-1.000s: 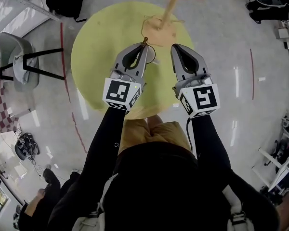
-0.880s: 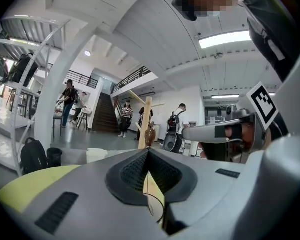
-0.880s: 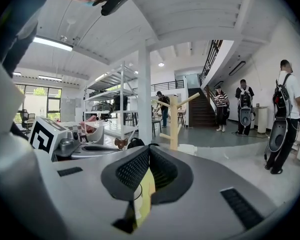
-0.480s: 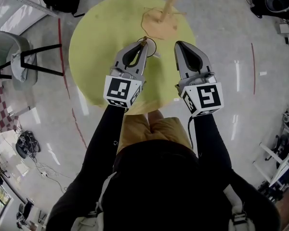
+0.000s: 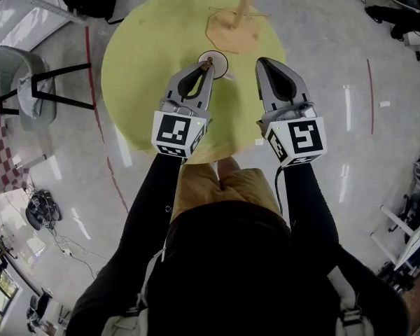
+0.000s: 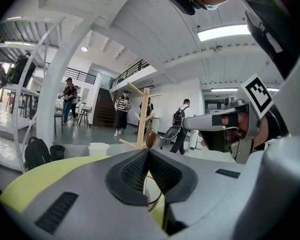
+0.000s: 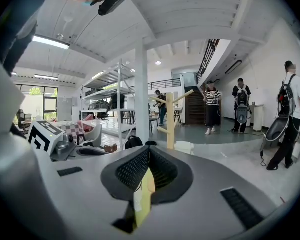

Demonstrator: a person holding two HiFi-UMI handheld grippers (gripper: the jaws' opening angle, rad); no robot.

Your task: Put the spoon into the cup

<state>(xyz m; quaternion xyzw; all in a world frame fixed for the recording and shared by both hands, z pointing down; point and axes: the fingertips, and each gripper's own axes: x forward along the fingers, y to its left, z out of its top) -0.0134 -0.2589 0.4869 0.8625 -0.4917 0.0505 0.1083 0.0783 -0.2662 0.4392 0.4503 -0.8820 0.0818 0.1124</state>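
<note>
Against a second ago, we note the left hand-held gripper (image 5: 205, 65) has come down toward the cup (image 5: 220, 64). Then the cup lay just right of its tips; now the spoon (image 5: 208, 61) end overlaps the cup's white rim (head view). The jaws are pressed together, pinching the brown wooden spoon, whose bowl stands above the tips. The right hand-held gripper (image 5: 262, 61) has barely shifted. Its jaws are closed on nothing, just right of the cup, over the yellow worktop (image 5: 136, 61). A wooden stand (image 5: 232, 30) is beyond both. Each marker cube (image 5: 175, 133) shows black-and-white squares.
</note>
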